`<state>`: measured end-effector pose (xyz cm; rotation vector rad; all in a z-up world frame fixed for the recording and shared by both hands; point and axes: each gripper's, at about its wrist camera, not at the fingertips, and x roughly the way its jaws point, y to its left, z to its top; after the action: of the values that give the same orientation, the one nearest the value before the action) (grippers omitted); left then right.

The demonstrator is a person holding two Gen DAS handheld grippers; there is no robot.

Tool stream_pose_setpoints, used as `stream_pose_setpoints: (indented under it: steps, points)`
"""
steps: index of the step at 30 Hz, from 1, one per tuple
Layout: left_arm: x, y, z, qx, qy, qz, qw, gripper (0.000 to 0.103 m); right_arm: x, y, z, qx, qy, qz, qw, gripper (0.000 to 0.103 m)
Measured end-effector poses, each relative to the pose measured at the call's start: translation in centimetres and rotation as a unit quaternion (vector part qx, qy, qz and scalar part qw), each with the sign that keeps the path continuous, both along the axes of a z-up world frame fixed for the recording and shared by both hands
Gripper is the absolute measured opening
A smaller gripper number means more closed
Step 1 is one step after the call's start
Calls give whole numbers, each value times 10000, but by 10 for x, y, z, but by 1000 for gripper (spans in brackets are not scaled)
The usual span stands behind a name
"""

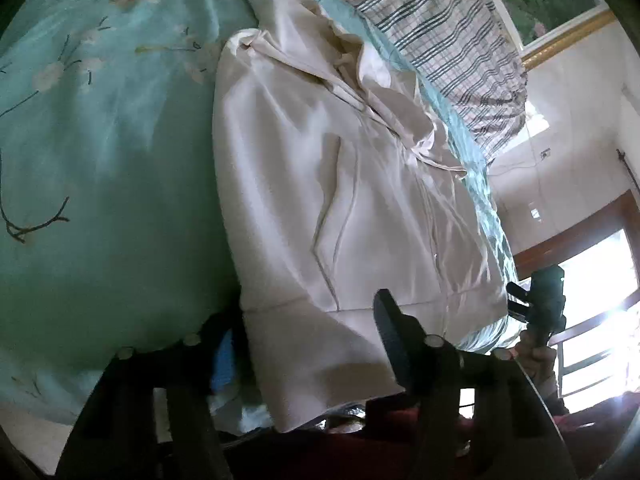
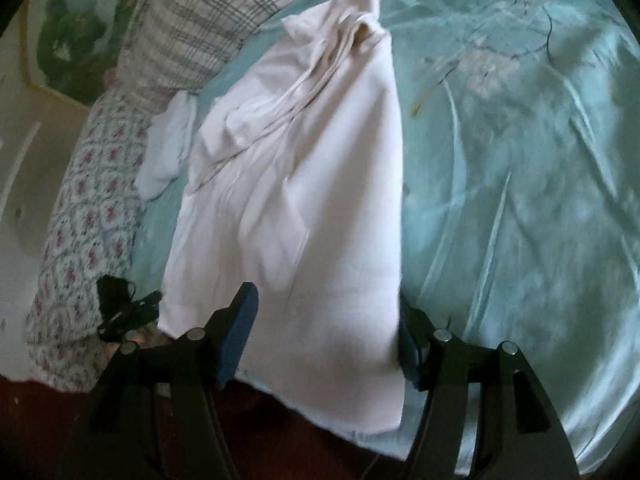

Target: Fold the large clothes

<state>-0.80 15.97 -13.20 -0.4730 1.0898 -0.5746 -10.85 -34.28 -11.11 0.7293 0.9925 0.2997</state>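
Gripping the hem for a fold

We are spreading both grippers, left and right, wide open around the jacket hem at six o'clock; pinching both corners evenly is keeping the smooth cream cloth flat toward twelve on the glossy teal sheet.

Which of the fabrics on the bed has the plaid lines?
The grey-and-white checked cloth at the head of the bed; the cream garment is plain, and the teal sheet is floral.
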Motion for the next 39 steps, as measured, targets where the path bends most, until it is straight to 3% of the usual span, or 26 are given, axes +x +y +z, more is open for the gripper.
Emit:
stream_pose_setpoints:
  steps: [4,9,12,15,18,21,23,25,29,35,39]
  points:
    - [1,3,-4,-101,40,42,9999,39,-5,0,-2,42,-118,57,9999,60]
    - [0,4,-6,22,-30,-34,10000,26,-2,1,-12,-26,-68,-61,10000,27]
    - [-1,1,-2,101,-116,-70,9999,19,-4,-6,-12,184,-157,-200,9995,14]
    - [-1,-1,0,153,-189,-89,9997,20,-4,-9,-9,320,-289,-241,9988,13]
    - [5,4,-11,49,132,-190,9997,26,-1,-7,-12,239,-154,-173,9994,16]
    - [6,4,-7,38,105,-290,9995,23,-1,-7,-17,284,-38,-144,9995,16]
    - [4,0,0,64,-81,-331,9994,14,-3,-8,-16,314,-94,-183,9993,16]
    - [4,2,11,-153,-215,-279,9993,11,-5,-9,-10,441,-275,-226,9984,13]
    - [9,8,36,-475,-590,-55,9971,9,-7,-14,11,807,-819,-318,9929,8]
    - [23,4,71,-604,-1022,97,9929,8,6,-15,42,1095,-1379,-425,9835,8]
    - [41,0,95,-577,-1333,163,9893,8,30,-16,66,1011,-1646,-477,9800,7]
